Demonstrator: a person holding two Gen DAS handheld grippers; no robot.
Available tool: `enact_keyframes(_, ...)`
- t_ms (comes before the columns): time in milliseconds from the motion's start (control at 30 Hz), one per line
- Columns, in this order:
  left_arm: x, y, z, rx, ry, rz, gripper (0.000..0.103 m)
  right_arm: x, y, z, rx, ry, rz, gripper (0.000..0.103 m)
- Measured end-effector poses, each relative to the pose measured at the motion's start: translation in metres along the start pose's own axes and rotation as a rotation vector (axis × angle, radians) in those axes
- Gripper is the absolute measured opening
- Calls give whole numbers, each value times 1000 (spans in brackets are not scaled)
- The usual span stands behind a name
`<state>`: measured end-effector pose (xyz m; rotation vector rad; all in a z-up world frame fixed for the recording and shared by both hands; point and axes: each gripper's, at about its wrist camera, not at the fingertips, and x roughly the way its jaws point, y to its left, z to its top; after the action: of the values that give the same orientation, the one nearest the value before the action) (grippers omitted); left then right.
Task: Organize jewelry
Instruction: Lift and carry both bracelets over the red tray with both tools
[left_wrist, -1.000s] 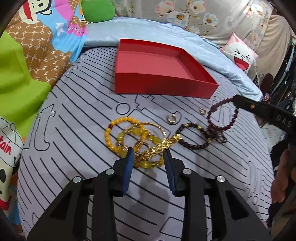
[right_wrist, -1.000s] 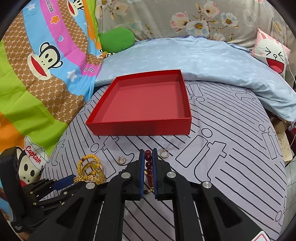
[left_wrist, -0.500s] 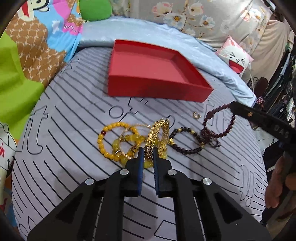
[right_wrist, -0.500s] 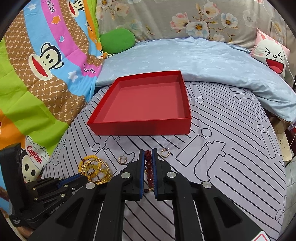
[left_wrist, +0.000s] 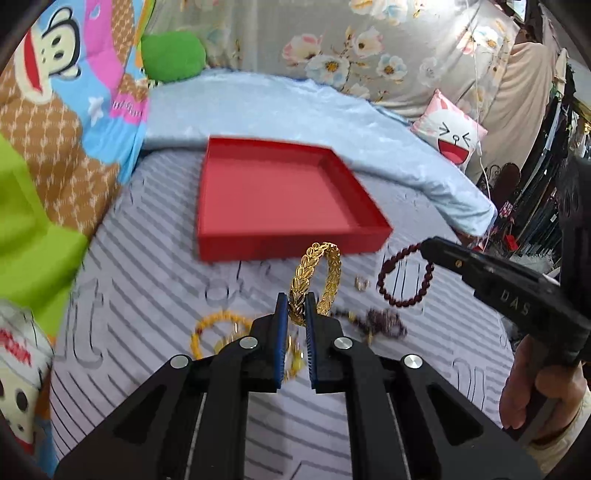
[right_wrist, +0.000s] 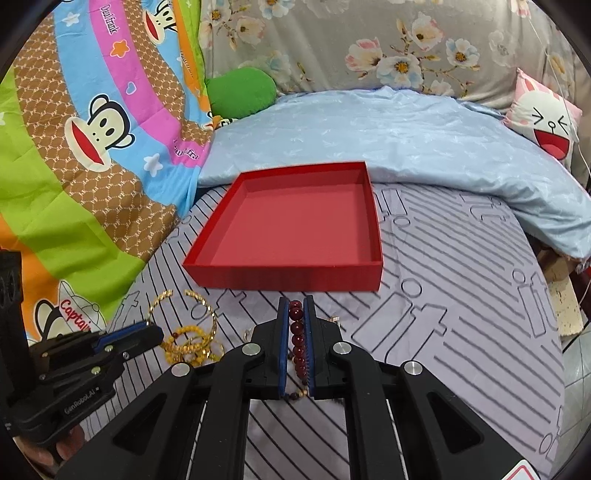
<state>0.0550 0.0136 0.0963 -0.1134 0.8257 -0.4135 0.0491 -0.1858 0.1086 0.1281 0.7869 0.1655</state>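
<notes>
Landmark for all positions: the red box (right_wrist: 291, 236), open-topped, sitting on the grey striped bedsheet (right_wrist: 461, 314).

Left gripper (left_wrist: 295, 306): I have its jaws clamped on the gold leaf-pattern bangle (left_wrist: 317, 277). The bangle stands upright in the grip, lifted off the sheet, its far edge reaching to the box's near wall in the left wrist view. The left view is motion-blurred.

Right gripper (right_wrist: 296, 314): jaws pressed together on the dark red bead bracelet (right_wrist: 296, 339). In the left wrist view the bracelet hangs as an open loop from the tips, clear of the sheet, just short of the box's near right corner. From the right wrist view the tips sit just before the middle of the near wall.

Still on the sheet, nearer to me than the box:
- yellow bead bracelet (left_wrist: 218, 328), off the near left corner, partly hidden by the left gripper
- dark bead strand (left_wrist: 376, 321), blurred, toward the right corner
- small gold ring (left_wrist: 361, 283), closest to the box wall

Light blue quilt (right_wrist: 406, 136) lies behind the box.
</notes>
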Motion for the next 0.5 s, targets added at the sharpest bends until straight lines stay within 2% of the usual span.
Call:
enact_keyframes(133, 5, -2, 38, 37, -50, 3, 9, 5, -2, 31, -12, -26, 28, 7)
enact_keyframes(267, 24, 2, 84, 60, -94, 12, 9, 32, -6, 70, -19, -23, 68, 7)
enact_keyframes(367, 48, 7, 114, 73, -95, 19, 9, 62, -8, 99, -15, 1, 108, 7)
enact_keyframes(500, 94, 18, 150, 74, -59, 22, 8, 111, -10, 132, -26, 47, 136, 7)
